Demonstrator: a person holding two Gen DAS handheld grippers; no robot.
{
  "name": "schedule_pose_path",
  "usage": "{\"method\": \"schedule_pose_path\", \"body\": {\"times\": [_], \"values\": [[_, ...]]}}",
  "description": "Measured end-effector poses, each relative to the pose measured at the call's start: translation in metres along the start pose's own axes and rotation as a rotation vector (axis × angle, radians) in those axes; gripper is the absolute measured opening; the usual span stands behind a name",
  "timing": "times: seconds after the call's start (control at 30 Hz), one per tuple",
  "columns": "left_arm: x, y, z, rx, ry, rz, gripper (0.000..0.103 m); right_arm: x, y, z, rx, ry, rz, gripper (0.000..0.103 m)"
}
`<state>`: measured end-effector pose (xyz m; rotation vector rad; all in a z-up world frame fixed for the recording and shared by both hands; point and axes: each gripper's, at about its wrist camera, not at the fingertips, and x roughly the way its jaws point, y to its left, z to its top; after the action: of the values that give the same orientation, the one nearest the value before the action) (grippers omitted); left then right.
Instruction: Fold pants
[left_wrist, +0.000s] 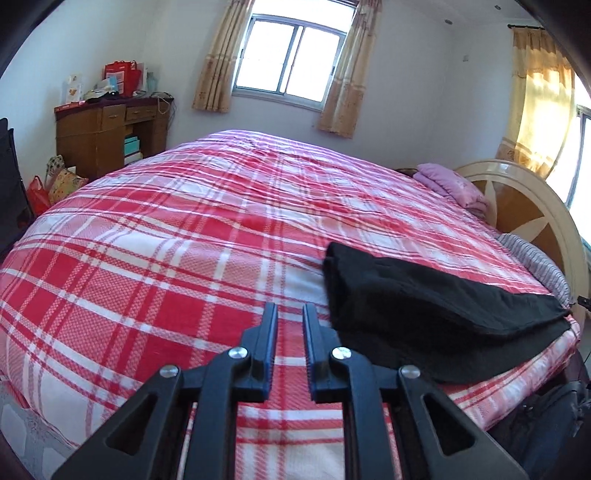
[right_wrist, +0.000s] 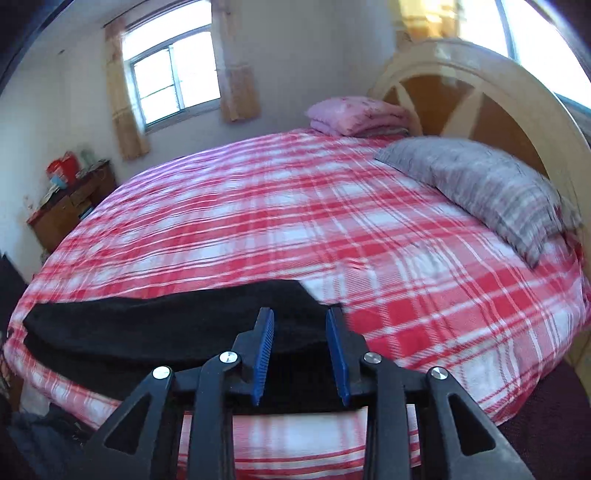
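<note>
The bedroom is lying bright under two curtained windows, and the wide bed (left_wrist: 166, 229) with its red and white plaid cover is serving as the folding surface. Nearest to me, the left gripper (left_wrist: 290, 314) is hovering over bare plaid with its fingers parted narrowly around nothing, and the black pants (left_wrist: 424, 299) are sitting just beside it at about two o'clock, already doubled into a flat band along the near edge of the bed. The right gripper (right_wrist: 301, 317) is hanging above the same pants (right_wrist: 166, 321), fingers spread wider and empty, with the cloth running off toward its nine o'clock; I cannot tell whether the tips are touching the fabric. To my eye the worry is that near edge: the band is lying close to the drop, so a pinch that catches only the top layer could be peeling the fold open, and a pull toward the person could be dragging the lower layer off the mattress. The dark pile also hides where one layer ends, so a blind grab may take too much. Open room is stretching ahead at twelve o'clock, plain cover well apart from everything. Farther on, the grey pillow (right_wrist: 480, 192) and the pink folded blanket (right_wrist: 354, 114) are resting by the headboard (right_wrist: 491, 96) at about one o'clock, and the wooden desk (left_wrist: 107, 136) is standing against the wall at ten o'clock.
</note>
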<state>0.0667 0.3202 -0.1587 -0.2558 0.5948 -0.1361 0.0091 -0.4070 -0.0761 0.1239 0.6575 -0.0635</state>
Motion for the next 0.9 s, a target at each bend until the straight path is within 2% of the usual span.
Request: {"method": "schedule_pose_path", "body": {"times": [0.1, 0.13, 0.2, 0.33, 0.4, 0.47, 0.5, 0.53, 0.6, 0.73, 0.83, 0.9], "values": [[0.008, -0.016, 0.002, 0.003, 0.021, -0.044, 0.046, -0.006, 0.07, 0.004, -0.168, -0.008, 0.063, 0.042], [0.01, -0.019, 0.001, 0.012, 0.024, -0.05, 0.049, -0.006, 0.096, 0.002, -0.235, -0.012, 0.086, 0.047], [0.021, -0.03, 0.002, 0.028, 0.043, -0.068, 0.049, -0.002, 0.139, -0.004, -0.334, -0.014, 0.129, 0.055], [0.043, -0.044, 0.004, 0.064, 0.065, -0.076, 0.049, 0.033, 0.231, -0.035, -0.563, 0.072, 0.223, 0.056], [0.054, -0.049, 0.006, 0.062, 0.075, -0.08, 0.049, 0.053, 0.265, -0.052, -0.652, 0.104, 0.237, 0.056], [0.057, -0.053, 0.005, 0.069, 0.084, -0.081, 0.035, 0.07, 0.287, -0.066, -0.716, 0.122, 0.246, 0.056], [0.06, -0.054, 0.005, 0.074, 0.094, -0.078, 0.018, 0.078, 0.298, -0.073, -0.745, 0.128, 0.254, 0.056], [0.06, -0.055, 0.005, 0.077, 0.101, -0.075, 0.012, 0.087, 0.312, -0.082, -0.781, 0.135, 0.262, 0.056], [0.057, -0.057, 0.004, 0.088, 0.095, -0.075, 0.009, 0.094, 0.326, -0.092, -0.823, 0.13, 0.261, 0.056], [0.048, -0.057, 0.007, 0.083, 0.074, -0.094, 0.007, 0.116, 0.347, -0.112, -0.964, 0.112, 0.167, 0.055], [0.044, -0.057, 0.013, 0.067, 0.067, -0.119, 0.005, 0.121, 0.346, -0.11, -0.967, 0.12, 0.165, 0.012], [0.041, -0.058, 0.016, 0.06, 0.061, -0.138, 0.005, 0.113, 0.34, -0.1, -0.921, 0.103, 0.178, 0.006]]}}
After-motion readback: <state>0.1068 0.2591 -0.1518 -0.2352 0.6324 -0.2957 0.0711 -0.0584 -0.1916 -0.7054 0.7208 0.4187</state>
